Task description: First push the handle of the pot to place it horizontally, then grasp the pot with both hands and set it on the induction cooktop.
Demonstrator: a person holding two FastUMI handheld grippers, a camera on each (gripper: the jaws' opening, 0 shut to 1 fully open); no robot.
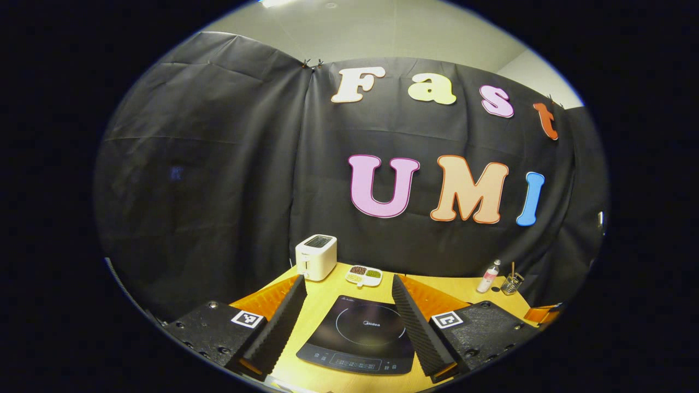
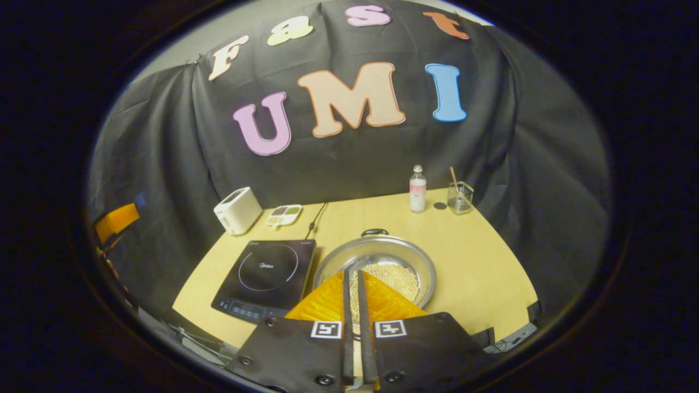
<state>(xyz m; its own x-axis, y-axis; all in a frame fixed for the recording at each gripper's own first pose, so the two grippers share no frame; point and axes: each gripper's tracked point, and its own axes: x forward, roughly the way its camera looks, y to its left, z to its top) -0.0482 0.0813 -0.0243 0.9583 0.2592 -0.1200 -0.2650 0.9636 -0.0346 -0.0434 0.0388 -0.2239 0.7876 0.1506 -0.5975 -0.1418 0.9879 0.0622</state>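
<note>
In the right gripper view, taking the cooktop (image 2: 266,280) as the landmark: a white toaster (image 2: 237,210) stands behind it to the left, with a small sectioned dish (image 2: 284,214) just right of the toaster. The pot (image 2: 375,269) sits on the table (image 2: 480,262) just right of the cooktop, pale beads inside, one dark handle (image 2: 374,232) at its far rim. The right gripper (image 2: 353,278) has its fingers nearly together, with only a thin slit between them, over the pot's near rim; whether they pinch anything I cannot tell. Farther right behind stand a bottle (image 2: 418,189) and a glass (image 2: 460,197).

In the left gripper view, the left gripper (image 1: 349,286) is spread wide above the cooktop, holding nothing.
</note>
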